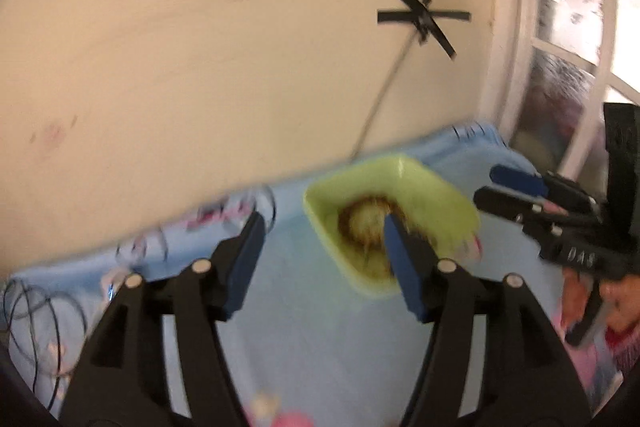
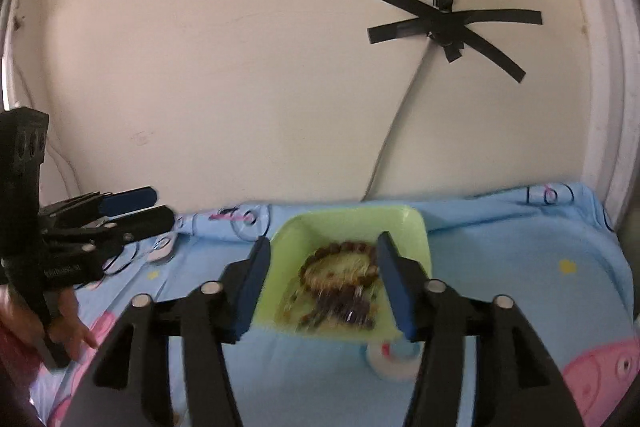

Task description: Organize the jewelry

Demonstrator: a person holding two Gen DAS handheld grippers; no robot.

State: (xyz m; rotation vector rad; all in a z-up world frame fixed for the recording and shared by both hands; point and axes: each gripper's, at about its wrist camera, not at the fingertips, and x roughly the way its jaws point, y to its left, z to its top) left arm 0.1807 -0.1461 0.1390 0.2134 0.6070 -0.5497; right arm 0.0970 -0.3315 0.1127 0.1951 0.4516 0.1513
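Blue cartoon-print cloth (image 2: 500,251) carries a green tray (image 2: 408,227) of beaded bracelets (image 2: 340,267), both left gripper (image 1: 324,239) and right gripper (image 2: 322,259) spread wide, empty.

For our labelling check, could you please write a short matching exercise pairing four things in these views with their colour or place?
Things:
1. tray
2. beaded bracelet
3. black tape
4. cloth

Descriptions:
A. light blue, cartoon print
B. stuck on the wall over a cable
C. pale green
D. brown, lying in the tray

Pairs: 1-C, 2-D, 3-B, 4-A
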